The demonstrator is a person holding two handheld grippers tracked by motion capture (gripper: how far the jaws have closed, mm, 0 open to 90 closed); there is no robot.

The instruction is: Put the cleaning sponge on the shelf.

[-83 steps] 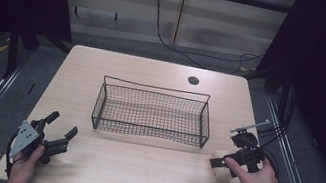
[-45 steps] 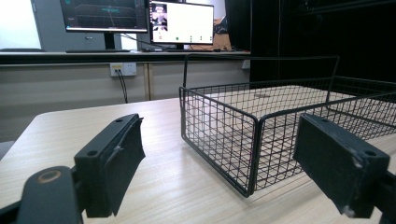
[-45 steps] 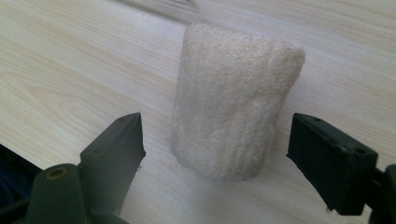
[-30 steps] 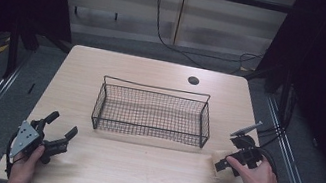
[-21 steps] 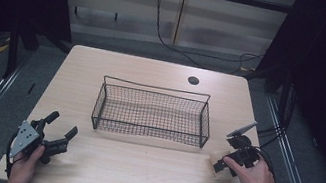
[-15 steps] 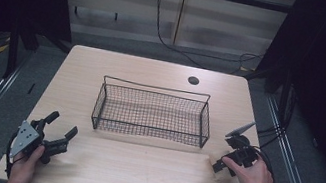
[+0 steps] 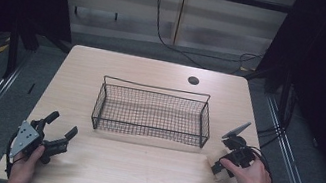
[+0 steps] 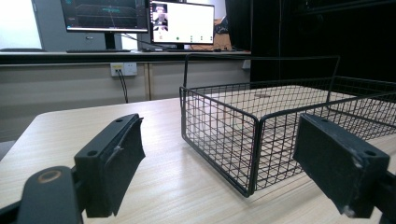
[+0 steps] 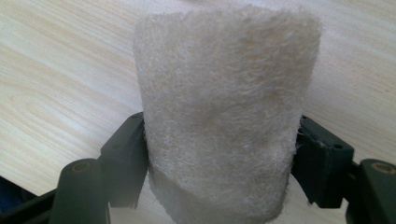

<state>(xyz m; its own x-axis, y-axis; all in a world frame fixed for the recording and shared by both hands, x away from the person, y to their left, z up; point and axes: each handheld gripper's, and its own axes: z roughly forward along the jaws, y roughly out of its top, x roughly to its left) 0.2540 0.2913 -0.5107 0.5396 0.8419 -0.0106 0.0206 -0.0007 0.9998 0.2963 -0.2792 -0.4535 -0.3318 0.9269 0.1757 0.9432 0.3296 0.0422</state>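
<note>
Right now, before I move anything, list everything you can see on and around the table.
Wire basket: one, black, middle of the table, nothing visible inside.
Fuzzy roll: one, cream, between the right gripper's jaws near the table's right front.
Table: one, light wood, with a dark round hole near the far edge.
Monitors: two, lit, on a counter beyond the table.
Wall cable: one, black, behind the table.
Left gripper: one, black, front left, jaws apart.
Right gripper: one, black, front right.

Left gripper (image 7: 62, 129) lower left of the high view, black two-pronged body, grey three-cornered plate with small screws, right gripper (image 7: 218, 168) lower right, black, grey plate, looping black cable, flat black jaw pads, bare forearms
</note>
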